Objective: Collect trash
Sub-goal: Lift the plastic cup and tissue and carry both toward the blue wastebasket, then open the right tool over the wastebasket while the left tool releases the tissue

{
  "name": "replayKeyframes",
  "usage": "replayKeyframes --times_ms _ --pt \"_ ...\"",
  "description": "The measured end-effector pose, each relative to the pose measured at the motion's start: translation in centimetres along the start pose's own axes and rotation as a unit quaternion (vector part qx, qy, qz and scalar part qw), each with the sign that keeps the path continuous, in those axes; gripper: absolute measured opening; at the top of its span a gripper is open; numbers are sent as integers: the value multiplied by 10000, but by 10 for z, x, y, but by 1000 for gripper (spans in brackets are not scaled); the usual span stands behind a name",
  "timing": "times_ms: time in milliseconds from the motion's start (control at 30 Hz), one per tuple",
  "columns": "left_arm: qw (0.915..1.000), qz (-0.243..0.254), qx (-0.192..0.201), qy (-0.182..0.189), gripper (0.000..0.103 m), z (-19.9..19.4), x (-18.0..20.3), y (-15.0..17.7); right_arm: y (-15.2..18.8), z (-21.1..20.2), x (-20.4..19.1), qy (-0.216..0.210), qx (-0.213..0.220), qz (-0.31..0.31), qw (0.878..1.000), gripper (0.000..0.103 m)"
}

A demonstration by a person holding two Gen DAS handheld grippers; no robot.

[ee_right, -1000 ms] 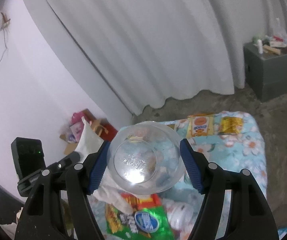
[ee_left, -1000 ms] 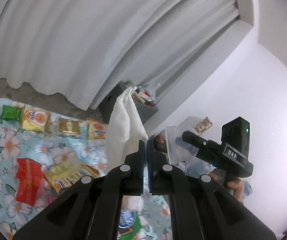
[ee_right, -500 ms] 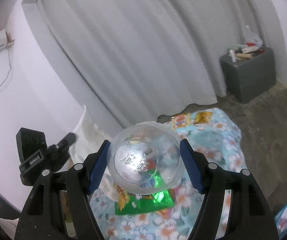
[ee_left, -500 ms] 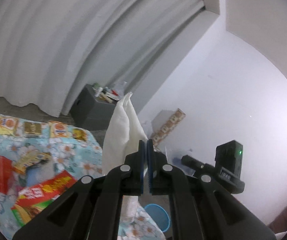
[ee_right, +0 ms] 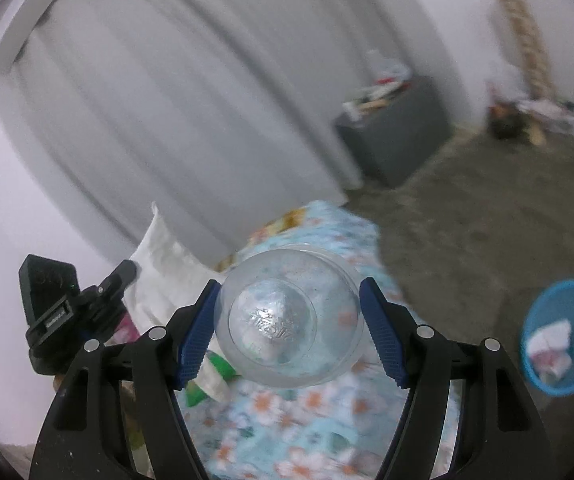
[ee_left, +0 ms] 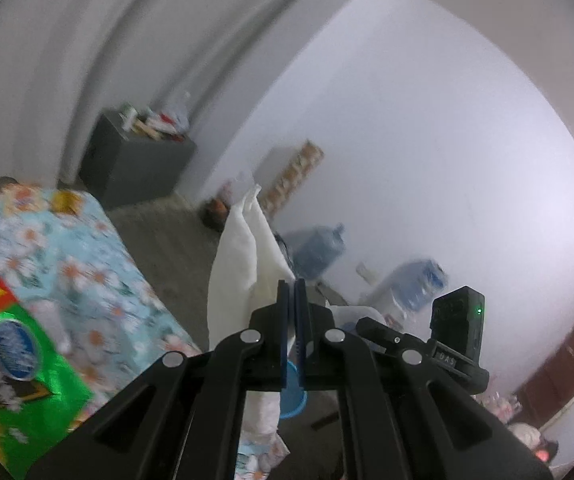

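The clear plastic cup [ee_right: 289, 316] sits between your right gripper [ee_right: 289, 330] pads, its base facing the camera and its long axis running straight out along the fingers; the jaws stand wide, closed on the cup's sides. Off to its lower right, on the bare floor past the edge of the flowered cloth [ee_right: 319, 412], stands the blue bin [ee_right: 567, 384] with some paper already in it. That is the relation your next move turns on: the bin lies right of and below the cup, well apart, so I judge you must swing right and tip the cup over the rim.

Your left gripper [ee_left: 291, 300] is pinched tight on the white bag [ee_left: 239, 256], which stands up from the jaws. In its view the bin [ee_left: 293, 392] shows just below the fingers, mostly hidden. The right hand looks better placed for the drop. A green wrapper [ee_left: 27, 380] lies on the cloth.
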State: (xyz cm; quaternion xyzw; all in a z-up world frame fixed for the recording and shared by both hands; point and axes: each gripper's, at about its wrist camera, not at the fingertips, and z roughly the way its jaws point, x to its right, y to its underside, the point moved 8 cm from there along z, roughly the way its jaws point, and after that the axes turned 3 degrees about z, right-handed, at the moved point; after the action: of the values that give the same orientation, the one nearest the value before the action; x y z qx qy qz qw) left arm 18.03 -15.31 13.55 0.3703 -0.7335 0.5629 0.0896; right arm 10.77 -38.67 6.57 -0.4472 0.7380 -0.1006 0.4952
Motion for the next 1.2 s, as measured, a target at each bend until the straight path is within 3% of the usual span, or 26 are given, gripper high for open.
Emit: replayKeyframes --times_ms 233,467,900,1133,1200 --pt "9957 202 -866 254 3 92 32 35 11 -40 98 809 401 813 9926 66" --pt "9836 290 -1669 619 3 189 70 68 27 -63 186 1434 603 1699 9731 66" --pt "9392 430 -3368 514 3 388 87 174 40 -44 317 2070 553 2855 9341 66" --pt "9263 436 -3733 250 3 457 66 208 54 -24 383 2165 492 3575 9072 67" --pt "9197 500 -3894 60 9 476 62 220 57 -18 401 2314 469 3690 8989 71"
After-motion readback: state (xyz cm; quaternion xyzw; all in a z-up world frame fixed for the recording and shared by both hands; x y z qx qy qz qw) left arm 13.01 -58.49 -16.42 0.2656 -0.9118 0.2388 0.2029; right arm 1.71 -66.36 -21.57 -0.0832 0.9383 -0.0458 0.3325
